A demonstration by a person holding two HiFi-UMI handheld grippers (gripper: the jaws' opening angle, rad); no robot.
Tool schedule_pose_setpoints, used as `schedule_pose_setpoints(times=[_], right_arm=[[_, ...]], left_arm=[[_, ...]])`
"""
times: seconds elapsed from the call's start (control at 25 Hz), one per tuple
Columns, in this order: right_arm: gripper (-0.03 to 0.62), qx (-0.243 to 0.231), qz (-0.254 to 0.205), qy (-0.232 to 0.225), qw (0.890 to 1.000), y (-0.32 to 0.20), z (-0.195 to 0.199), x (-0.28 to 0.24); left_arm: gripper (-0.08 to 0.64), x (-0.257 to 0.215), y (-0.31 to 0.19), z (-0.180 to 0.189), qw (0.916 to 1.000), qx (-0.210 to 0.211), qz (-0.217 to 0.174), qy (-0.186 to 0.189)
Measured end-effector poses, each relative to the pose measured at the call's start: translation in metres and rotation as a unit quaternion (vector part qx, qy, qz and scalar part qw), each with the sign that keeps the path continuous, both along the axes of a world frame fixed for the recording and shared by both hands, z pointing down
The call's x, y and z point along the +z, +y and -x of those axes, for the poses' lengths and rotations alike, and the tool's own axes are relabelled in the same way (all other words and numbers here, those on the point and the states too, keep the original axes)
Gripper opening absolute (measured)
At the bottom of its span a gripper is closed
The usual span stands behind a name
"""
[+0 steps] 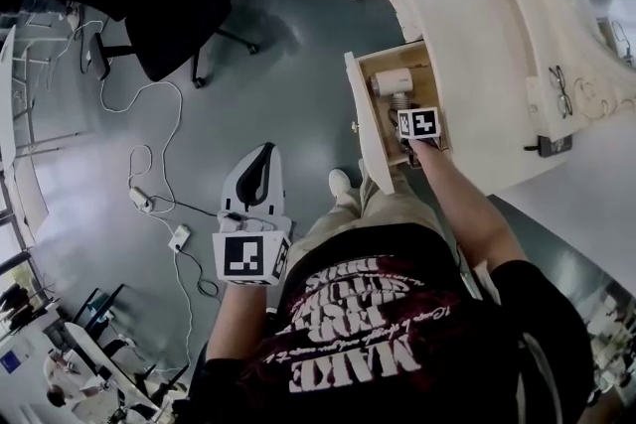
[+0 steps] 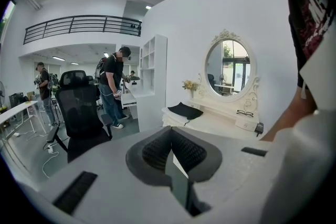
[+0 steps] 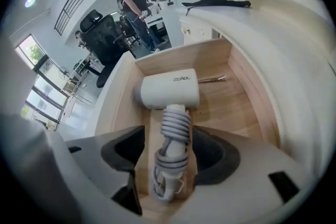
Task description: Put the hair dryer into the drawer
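Hair dryer (image 3: 169,93) lies in the drawer (image 3: 247,86), handle at 6 o'clock between the right hand-held gripper's (image 3: 169,153) wide-open jaws, hidden from overhead; left hand-held gripper (image 2: 172,152) closed, empty.

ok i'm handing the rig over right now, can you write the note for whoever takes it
Left gripper: shut, empty, held away from the drawer.
Right gripper: open over the drawer, fingers either side of the hair dryer's cord-wrapped handle, not pressing it.
Hair dryer: lying flat in the open drawer.
Done: the dryer is in the drawer.
Left: lift the right gripper clear. The drawer stands open.
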State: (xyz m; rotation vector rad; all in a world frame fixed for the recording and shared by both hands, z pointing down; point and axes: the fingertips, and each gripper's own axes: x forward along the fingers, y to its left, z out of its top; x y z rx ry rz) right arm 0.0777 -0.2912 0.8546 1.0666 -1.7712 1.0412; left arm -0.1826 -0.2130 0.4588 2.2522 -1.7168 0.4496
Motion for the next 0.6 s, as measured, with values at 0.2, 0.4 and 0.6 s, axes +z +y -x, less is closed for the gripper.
schedule_pose_setpoints(times=[0.2, 0.4, 0.6], right_arm=[[0.234, 0.010, -0.050, -0.018, 0.999, 0.010, 0.000, -0.047], [0.044, 0.039, -0.137, -0.046, 0.989, 0.012, -0.010, -0.111], [0.005, 0.037, -0.195, -0.076, 0.977, 0.018, -0.013, -0.161]], left_arm=[[0.005, -0.009, -0.002, -0.007, 0.9995, 0.024, -0.018, 0.004], [0.005, -0.023, -0.003, -0.016, 0.9978, 0.050, -0.043, 0.005], [0.005, -0.036, 0.000, -0.023, 0.9959, 0.065, -0.062, 0.008]])
